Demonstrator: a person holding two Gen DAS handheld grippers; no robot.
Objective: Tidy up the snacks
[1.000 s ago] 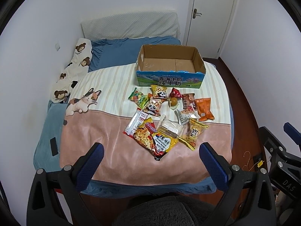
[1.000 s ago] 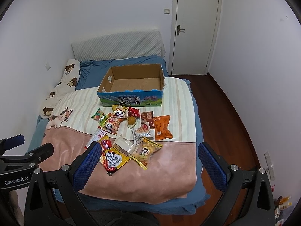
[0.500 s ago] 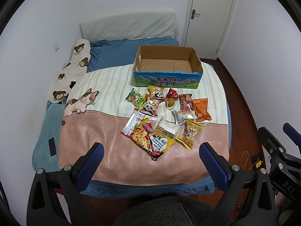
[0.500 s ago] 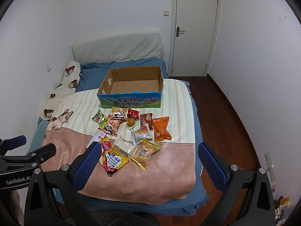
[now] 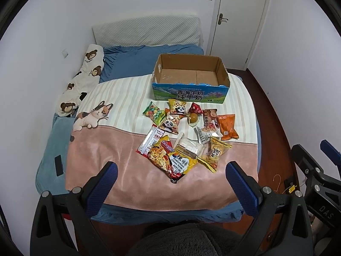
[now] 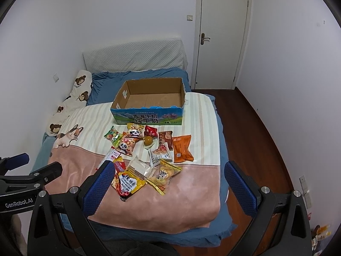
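Blue sheet and pink blanket: the bed (image 5: 89, 166) fills the room's middle, its head against the far wall, a striped cream and pink blanket (image 5: 119, 98) with a cat print spread over it.
Bear-print pillow (image 5: 85, 74): lies along the bed's left edge, by the wall.
Cardboard box (image 5: 190, 79): open-topped, brown inside, blue printed front; it sits at the far end of the blanket, toward the bed's right side, with nothing inside that I can see.
Snacks (image 5: 187, 134): a loose pile of packets on the blanket just in front of the box, between it and the bed's foot; several overlap.
Noodle packet (image 5: 172, 160): yellow and red, the packet nearest the bed's foot, lying on a long silver and red sachet.
Orange packet (image 5: 227, 127): at the pile's right edge, flat on the striped part.
Panda packets (image 5: 177, 108): two, just in front of the box, one partly over the other.
Green candy bag (image 5: 153, 114): at the pile's left edge.
Left tool (image 5: 170, 177): held above the bed's foot, blue-padded fingers spread wide, gripping nothing.
Right tool (image 6: 169, 177): beside it over the same end, fingers also spread wide, gripping nothing; its left pad shows in front of the noodle packet.
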